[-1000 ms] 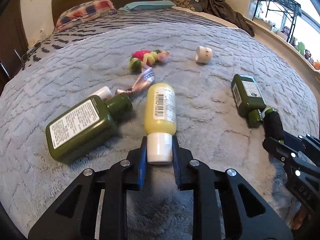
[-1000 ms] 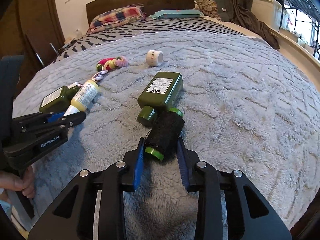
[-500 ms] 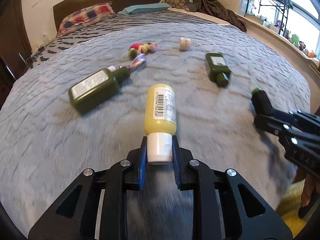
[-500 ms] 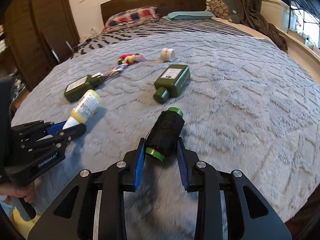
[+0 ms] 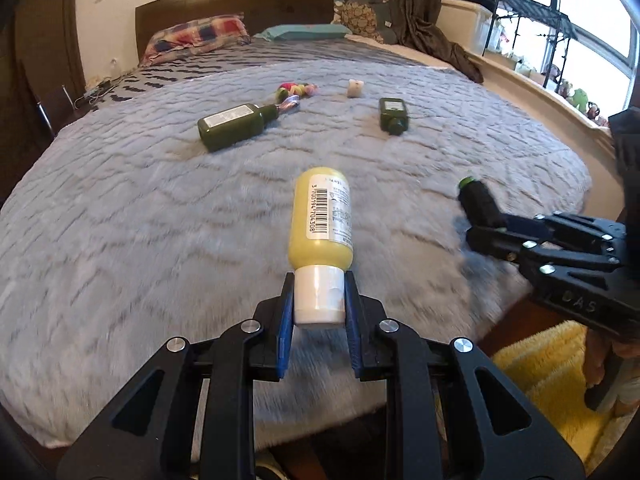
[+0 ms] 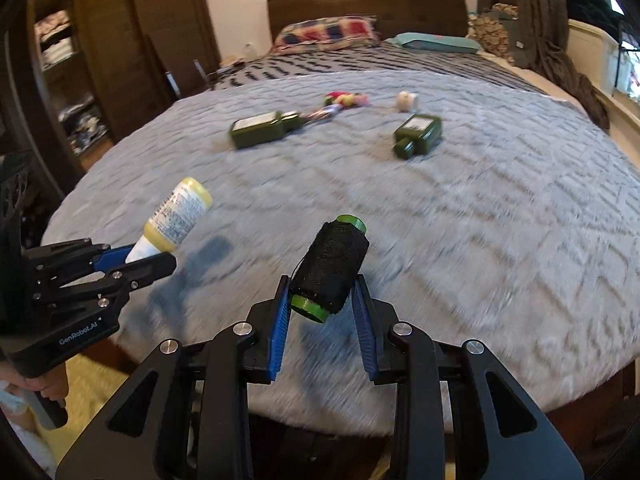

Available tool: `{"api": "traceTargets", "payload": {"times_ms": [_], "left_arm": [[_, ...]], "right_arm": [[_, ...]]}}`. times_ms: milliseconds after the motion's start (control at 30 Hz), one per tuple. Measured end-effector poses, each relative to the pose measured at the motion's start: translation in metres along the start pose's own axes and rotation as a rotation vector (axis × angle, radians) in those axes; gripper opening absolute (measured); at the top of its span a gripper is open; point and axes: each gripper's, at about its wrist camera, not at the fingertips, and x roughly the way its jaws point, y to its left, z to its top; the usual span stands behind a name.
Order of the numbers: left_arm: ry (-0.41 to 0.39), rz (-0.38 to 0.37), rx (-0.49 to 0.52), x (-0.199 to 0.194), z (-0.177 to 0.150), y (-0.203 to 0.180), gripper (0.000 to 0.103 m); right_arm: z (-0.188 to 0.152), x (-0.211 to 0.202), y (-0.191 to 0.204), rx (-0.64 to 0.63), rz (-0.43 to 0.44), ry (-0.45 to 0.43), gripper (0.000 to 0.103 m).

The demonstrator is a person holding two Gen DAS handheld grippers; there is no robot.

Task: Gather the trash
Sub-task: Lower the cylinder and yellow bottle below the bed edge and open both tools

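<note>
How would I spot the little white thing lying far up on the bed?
Start at the grey fuzzy blanket covering the bed and look toward the headboard. Past the two dark green bottles, to the right of the colourful knotted toy, lies the small white roll. It is the only pale, stubby item there.

yellow bottle (image 5: 321,216) – white cap, held | black spool (image 6: 330,270) – green ends, held
</note>
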Motion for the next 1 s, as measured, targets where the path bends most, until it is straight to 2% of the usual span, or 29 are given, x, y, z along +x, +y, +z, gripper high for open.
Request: {"api": "traceTargets", "payload": {"times_ms": [200,467,667,1000], "left_arm": [[0.013,-0.025,-0.016,-0.022,-0.044,-0.014,0.021],[0.080,-0.048,-0.055,-0.028,-0.094,-0.024,0.021],[0.178,-0.078,-0.082,-0.010,-0.129,-0.028,0.021],[0.351,-0.095,-0.124,0.050,-0.167,-0.029,0.021]], "right_arm": [[-0.034,-0.013,0.018,-0.021,0.022,0.010,0.032],[-0.078,-0.014,0.024,0.012,0.030,0.093,0.032],[-0.109,0.004,0.030,0.028,0.048,0.194,0.032],[-0.146,0.059,0.024,0.080,0.048,0.363,0.032]]}}
